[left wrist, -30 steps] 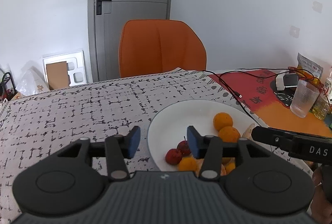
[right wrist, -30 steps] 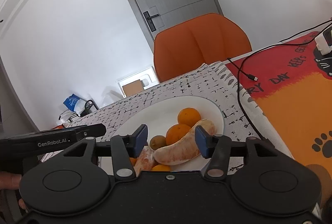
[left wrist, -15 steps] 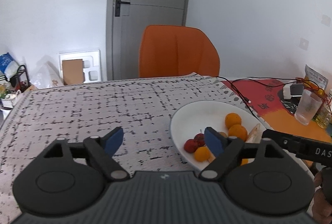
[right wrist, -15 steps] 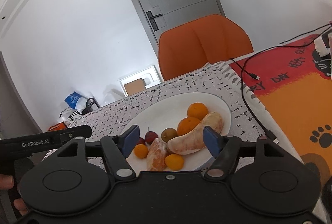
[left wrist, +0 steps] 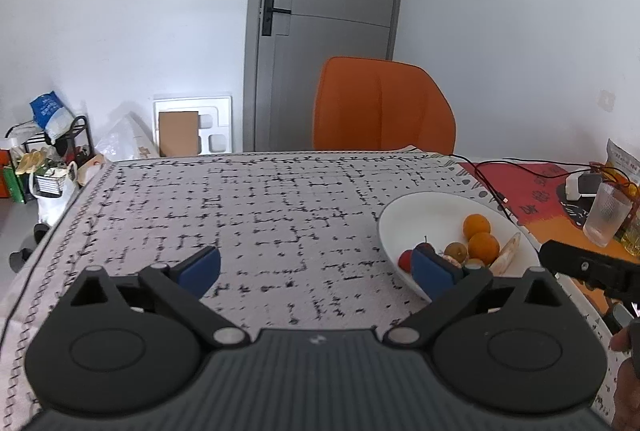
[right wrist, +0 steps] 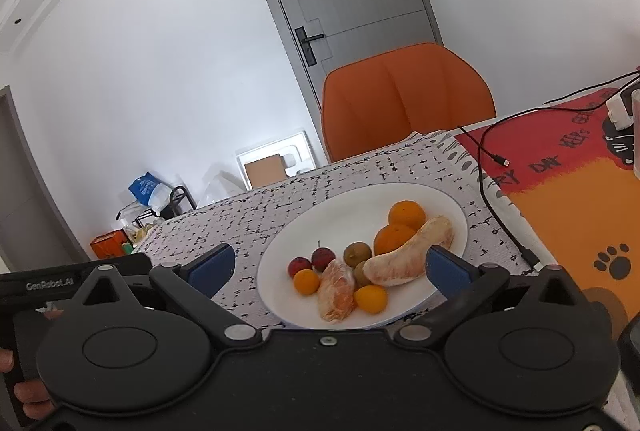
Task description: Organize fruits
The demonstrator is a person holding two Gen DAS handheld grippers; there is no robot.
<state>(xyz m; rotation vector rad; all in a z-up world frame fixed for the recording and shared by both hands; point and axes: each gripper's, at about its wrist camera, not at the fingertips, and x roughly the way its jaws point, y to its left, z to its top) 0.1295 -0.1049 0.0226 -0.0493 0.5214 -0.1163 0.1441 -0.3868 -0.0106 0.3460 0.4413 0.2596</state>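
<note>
A white plate [right wrist: 304, 231] on the patterned tablecloth holds two oranges [right wrist: 406, 214], a long peeled pomelo segment [right wrist: 408, 257], a peeled citrus piece [right wrist: 336, 289], small orange fruits [right wrist: 306, 281], two red fruits [right wrist: 322, 258] and brown fruits [right wrist: 356, 254]. My right gripper [right wrist: 330, 269] is open and empty, held just in front of the plate. My left gripper [left wrist: 316, 269] is open and empty over bare cloth, left of the plate [left wrist: 424, 215].
An orange chair [left wrist: 382, 105] stands behind the table. A black cable [right wrist: 486, 167] and a red-orange mat [right wrist: 580, 191] lie right of the plate. A ribbed glass [left wrist: 606, 217] stands at the far right. The table's left edge [left wrist: 60, 227] drops to floor clutter.
Both grippers have opened wider and pulled back from the plate. The left one has shifted left, so the plate now sits to its right.
</note>
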